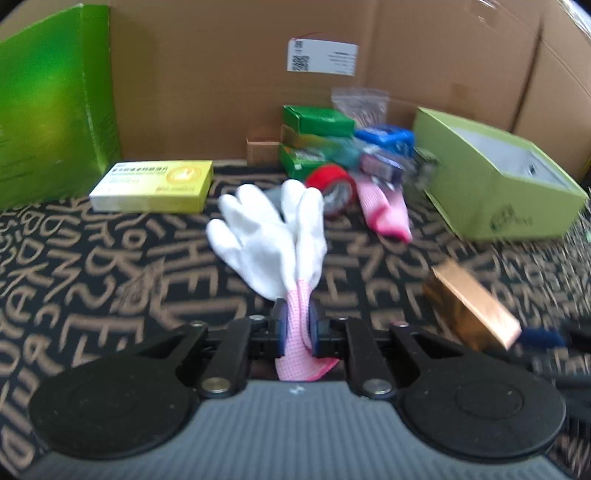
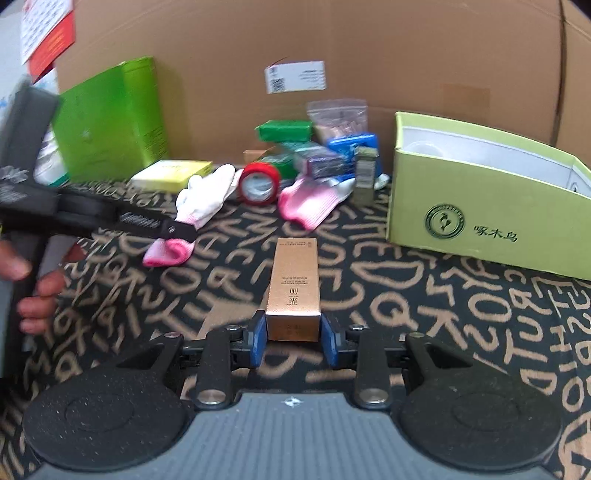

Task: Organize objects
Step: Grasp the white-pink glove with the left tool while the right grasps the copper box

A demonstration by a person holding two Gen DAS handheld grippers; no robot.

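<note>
A black cloth (image 2: 388,295) printed with tan letters covers the surface. Behind it stands a brown cardboard wall (image 1: 221,74) bearing 1 white shipping label (image 1: 322,57). At the upper left corner of the right wrist view hangs a red and white paper (image 2: 48,33), its print too blurred to read, possibly a notice.

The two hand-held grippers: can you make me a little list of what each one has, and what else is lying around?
left hand-held gripper: shut on the pink cuff of a white glove
right hand-held gripper: closed around the near end of a gold box
second glove: lying on the patterned cloth, not held
red tape roll: between the two gloves
open light green box: to the right, on the cloth
yellow box: lying flat at the left
</note>
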